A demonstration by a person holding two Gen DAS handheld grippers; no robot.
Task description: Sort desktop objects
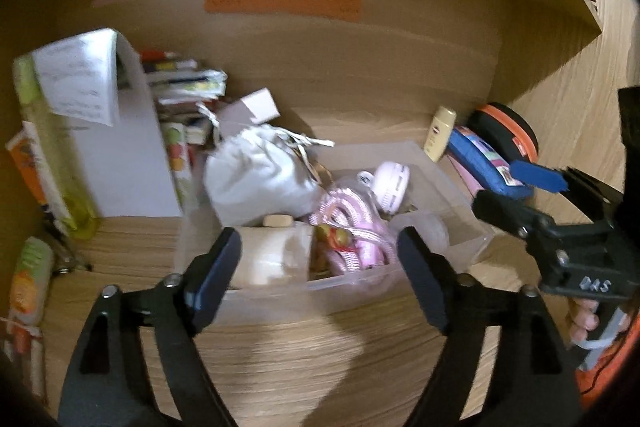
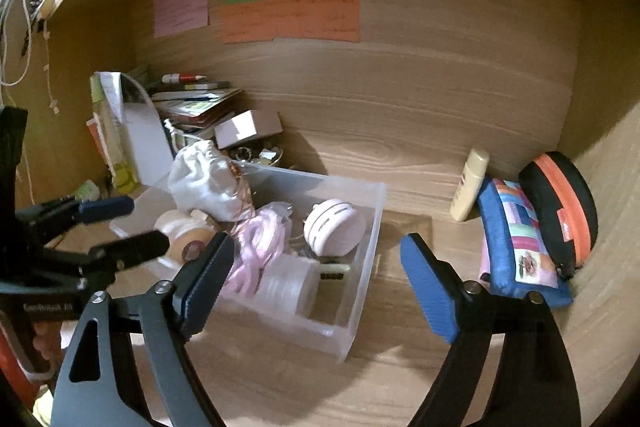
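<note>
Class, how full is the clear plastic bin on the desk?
Nearly full: the clear plastic bin holds a white cloth pouch, pink cord and tape rolls.

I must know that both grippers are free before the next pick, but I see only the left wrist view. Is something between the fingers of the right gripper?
Observer: No. The right gripper is open, with nothing between its fingers.
Operator: The white bag hides the space behind the clear bin. What is there?
Observer: A shallow dish of small shiny items, too blurred to name, next to the small box.
Operator: Is the desk free at the right of the bin?
Observer: Yes, bare wood lies between the bin and the blue pouch.
</note>
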